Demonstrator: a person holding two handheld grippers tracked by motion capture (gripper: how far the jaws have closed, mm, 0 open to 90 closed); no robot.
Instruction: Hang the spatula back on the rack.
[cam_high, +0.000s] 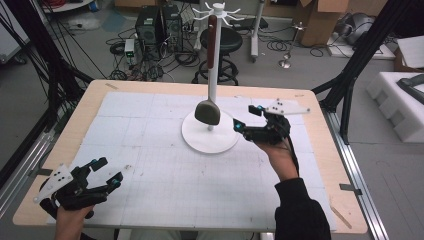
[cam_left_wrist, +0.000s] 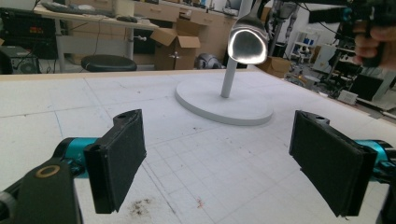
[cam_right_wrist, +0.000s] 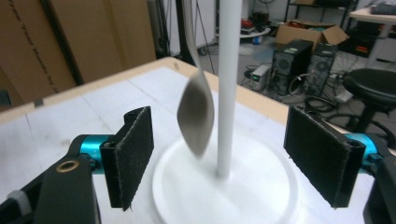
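Observation:
A white rack stands mid-table: a round base (cam_high: 210, 135), a thin pole (cam_high: 214, 75) and hooks at the top. A large spoon (cam_high: 208, 111) with a brown handle hangs from a hook, its metal bowl low by the pole. My right gripper (cam_high: 248, 117) is open just right of the base, its jaws pointing at the spoon. The right gripper view has the spoon bowl (cam_right_wrist: 196, 114) blurred between the pads (cam_right_wrist: 130, 154), a little farther off, left of the pole (cam_right_wrist: 229, 88). My left gripper (cam_high: 109, 171) rests open at the table's near left corner, nothing in it.
A white gridded mat (cam_high: 165, 165) covers the wooden table (cam_high: 75, 125). Behind the table stand a black stool (cam_high: 225, 42), computer towers (cam_high: 157, 25) and cables on the floor. White foam blocks (cam_high: 400, 100) lie to the right.

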